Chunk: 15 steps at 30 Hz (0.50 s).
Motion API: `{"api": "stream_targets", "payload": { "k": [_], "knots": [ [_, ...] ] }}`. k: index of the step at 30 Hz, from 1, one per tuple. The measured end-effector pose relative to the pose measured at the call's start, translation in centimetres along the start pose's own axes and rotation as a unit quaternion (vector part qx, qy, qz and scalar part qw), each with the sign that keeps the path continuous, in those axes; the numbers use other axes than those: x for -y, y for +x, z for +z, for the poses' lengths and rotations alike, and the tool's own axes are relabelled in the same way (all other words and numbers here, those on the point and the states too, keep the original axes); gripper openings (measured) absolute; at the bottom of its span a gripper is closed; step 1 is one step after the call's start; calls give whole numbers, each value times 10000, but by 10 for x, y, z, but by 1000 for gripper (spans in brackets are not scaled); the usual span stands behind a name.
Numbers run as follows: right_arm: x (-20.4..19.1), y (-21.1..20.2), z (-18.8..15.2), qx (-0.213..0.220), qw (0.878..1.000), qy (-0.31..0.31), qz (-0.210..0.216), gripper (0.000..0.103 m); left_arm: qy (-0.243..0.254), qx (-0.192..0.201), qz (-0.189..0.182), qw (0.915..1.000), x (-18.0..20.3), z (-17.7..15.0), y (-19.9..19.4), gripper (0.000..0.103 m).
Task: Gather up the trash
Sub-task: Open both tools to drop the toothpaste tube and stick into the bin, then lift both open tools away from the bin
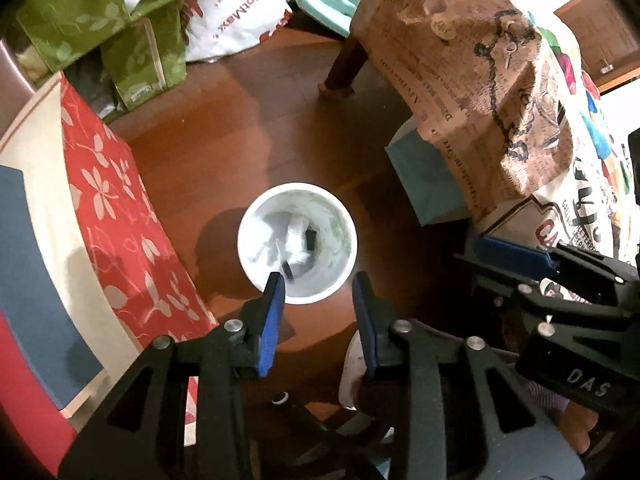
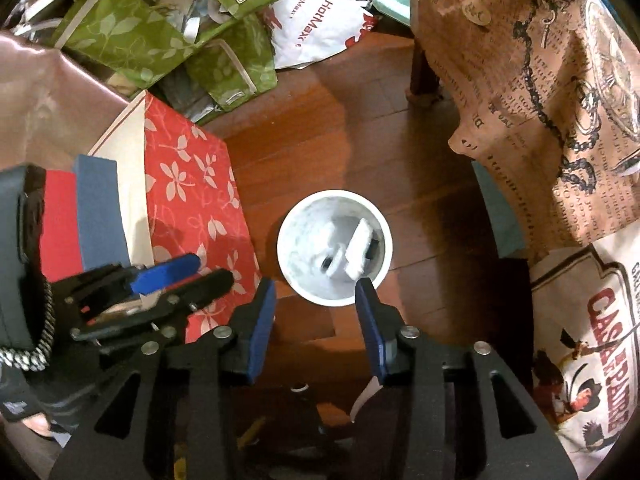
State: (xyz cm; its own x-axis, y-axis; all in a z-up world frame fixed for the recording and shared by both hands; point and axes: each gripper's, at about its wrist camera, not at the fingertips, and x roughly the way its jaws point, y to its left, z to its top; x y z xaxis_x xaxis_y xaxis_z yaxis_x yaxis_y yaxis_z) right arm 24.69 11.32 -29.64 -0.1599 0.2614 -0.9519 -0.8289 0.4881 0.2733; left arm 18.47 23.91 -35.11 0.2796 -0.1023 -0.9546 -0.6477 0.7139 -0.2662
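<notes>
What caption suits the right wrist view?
Right gripper, jaws open and empty, above a white bin holding white scraps.

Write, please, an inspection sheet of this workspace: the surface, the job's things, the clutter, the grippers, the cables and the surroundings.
Surface: brown wooden floor, bare around the bin.
Job's things: white bin upright on the floor, with white and black scraps inside.
Clutter: green leaf-print bags and a white HotMax bag lie further along the floor.
Grippers: left gripper and right gripper both point down above the bin, jaws apart, nothing between them.
Cables: nothing seen.
Surroundings: red floral panel on one side of the bin; printed tablecloth hanging over a table leg on the other.
</notes>
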Motion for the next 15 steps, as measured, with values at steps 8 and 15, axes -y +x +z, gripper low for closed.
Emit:
{"api": "stream_targets", "payload": {
  "k": [8, 15],
  "knots": [
    [1, -34, -16, 370, 9992, -141, -31, 38, 220, 493, 277, 9982, 9, -7, -41, 33],
    [6, -91, -29, 1084, 9940, -111, -102, 38, 435, 1087, 266, 9928, 32, -13, -94, 33]
  ]
}}
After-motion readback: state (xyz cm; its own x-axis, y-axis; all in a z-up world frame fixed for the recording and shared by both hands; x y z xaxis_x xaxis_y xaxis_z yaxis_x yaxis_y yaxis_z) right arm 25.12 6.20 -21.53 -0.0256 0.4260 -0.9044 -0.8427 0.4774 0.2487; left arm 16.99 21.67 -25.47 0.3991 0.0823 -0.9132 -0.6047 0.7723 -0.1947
